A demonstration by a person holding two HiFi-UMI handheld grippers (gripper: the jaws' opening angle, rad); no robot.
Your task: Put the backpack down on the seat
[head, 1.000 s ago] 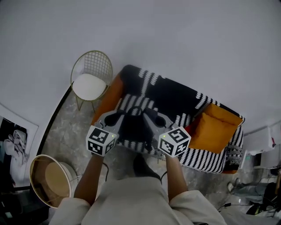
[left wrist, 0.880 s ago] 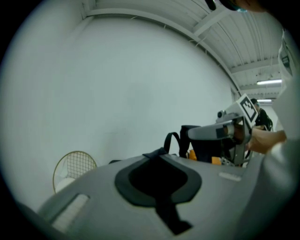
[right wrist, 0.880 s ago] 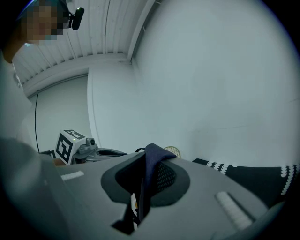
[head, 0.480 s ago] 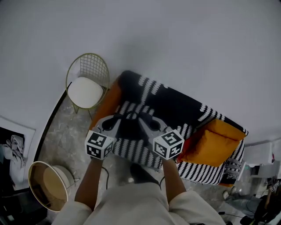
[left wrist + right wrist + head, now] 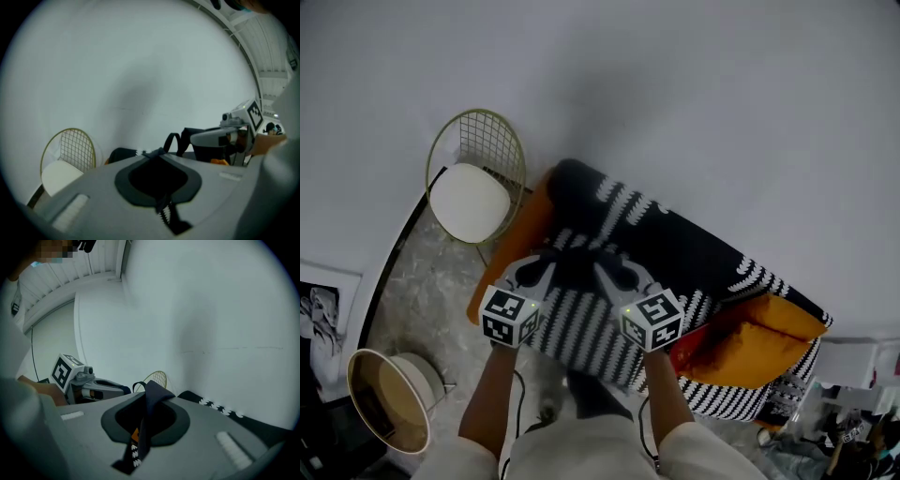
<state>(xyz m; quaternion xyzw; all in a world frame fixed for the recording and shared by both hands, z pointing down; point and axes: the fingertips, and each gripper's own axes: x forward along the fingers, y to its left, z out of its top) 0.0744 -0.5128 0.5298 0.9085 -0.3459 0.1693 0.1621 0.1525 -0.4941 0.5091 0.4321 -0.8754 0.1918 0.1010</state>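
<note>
A black backpack [image 5: 576, 273] hangs between my two grippers above the sofa seat [image 5: 581, 323], which is draped in a black-and-white striped throw. My left gripper [image 5: 546, 266] is shut on a dark backpack strap [image 5: 157, 153], pinched at its jaw tips. My right gripper [image 5: 606, 268] is shut on another dark strap [image 5: 151, 397], which runs up through its jaws. In the left gripper view the backpack's top loop [image 5: 174, 140] shows beside the right gripper [image 5: 224, 136]. The left gripper [image 5: 91, 386] shows in the right gripper view. Most of the bag's body is hidden by the grippers.
A gold wire chair [image 5: 474, 178] with a white cushion stands left of the sofa. An orange pillow [image 5: 757, 343] lies at the sofa's right end. A round basket [image 5: 388, 401] sits on the floor at lower left. A white wall runs behind the sofa.
Both grippers and the backpack have shifted slightly down in the view, closer over the striped seat. The grips on the straps are unchanged.
</note>
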